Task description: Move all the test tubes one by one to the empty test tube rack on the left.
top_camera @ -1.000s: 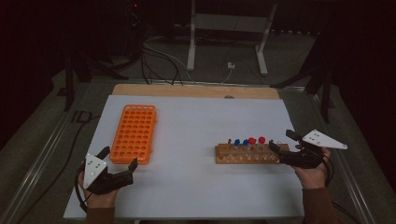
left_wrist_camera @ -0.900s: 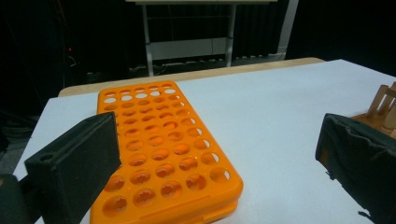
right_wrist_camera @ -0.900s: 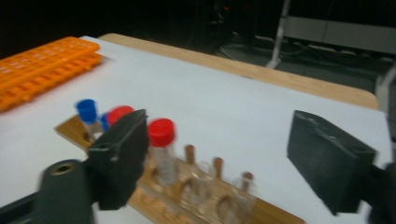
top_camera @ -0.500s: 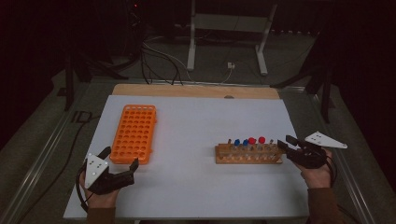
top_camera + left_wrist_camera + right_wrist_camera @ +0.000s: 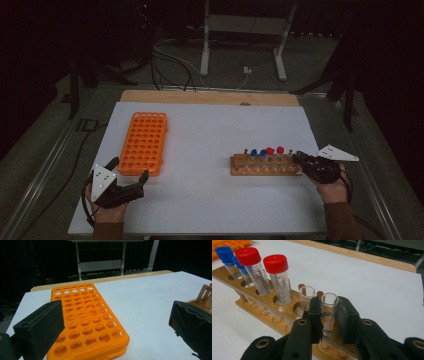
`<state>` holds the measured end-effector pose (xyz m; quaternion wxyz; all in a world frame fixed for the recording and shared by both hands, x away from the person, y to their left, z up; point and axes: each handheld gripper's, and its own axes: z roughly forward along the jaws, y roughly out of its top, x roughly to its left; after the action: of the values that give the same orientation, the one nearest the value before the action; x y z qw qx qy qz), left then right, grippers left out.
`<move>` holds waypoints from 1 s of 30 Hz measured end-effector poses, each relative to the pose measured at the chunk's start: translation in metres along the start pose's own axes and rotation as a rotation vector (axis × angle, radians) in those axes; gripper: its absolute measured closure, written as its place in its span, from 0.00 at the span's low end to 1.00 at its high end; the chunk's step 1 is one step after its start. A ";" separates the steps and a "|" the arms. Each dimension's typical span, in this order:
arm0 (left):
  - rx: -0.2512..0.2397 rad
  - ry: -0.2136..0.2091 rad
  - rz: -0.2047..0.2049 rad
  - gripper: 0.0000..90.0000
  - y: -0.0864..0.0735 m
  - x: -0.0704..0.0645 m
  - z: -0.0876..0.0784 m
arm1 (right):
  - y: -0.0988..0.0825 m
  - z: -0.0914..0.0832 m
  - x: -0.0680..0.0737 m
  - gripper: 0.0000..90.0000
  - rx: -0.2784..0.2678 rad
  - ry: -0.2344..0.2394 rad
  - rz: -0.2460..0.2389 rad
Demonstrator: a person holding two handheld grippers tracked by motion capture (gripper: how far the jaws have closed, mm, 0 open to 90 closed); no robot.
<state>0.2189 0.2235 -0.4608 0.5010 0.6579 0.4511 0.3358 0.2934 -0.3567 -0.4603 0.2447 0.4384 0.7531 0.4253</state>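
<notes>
Clear uncapped glass tube (image 5: 329,311) sits in the end hole of the wooden rack (image 5: 262,306) on the white counter (image 5: 372,287). Our right tongs (image 5: 328,315) have just clamped onto it below the rim. Light, slick, brittle: we grip gently, lift straight. Left tongs (image 5: 112,322) gape empty.

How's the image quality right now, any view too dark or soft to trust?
High view: dim and soft, the wooden rack small, surroundings black. Right gripper view: sharp on the open glass tube between the right hand-held gripper pads. Left gripper view: orange rack evenly lit, near jaws slightly blurred.
</notes>
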 end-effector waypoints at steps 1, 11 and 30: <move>0.002 -0.001 0.002 0.01 0.000 0.000 0.000 | 0.000 0.000 0.000 0.83 -0.003 0.000 0.001; 0.006 -0.002 0.002 0.01 0.000 -0.001 0.001 | -0.002 0.003 0.001 0.84 -0.028 -0.001 0.011; 0.009 0.001 0.007 0.01 0.000 -0.001 0.002 | 0.019 -0.018 0.003 0.85 -0.088 -0.008 0.004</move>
<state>0.2199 0.2223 -0.4613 0.4968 0.6613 0.4506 0.3358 0.2873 -0.3568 -0.4349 0.2659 0.4306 0.7317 0.4566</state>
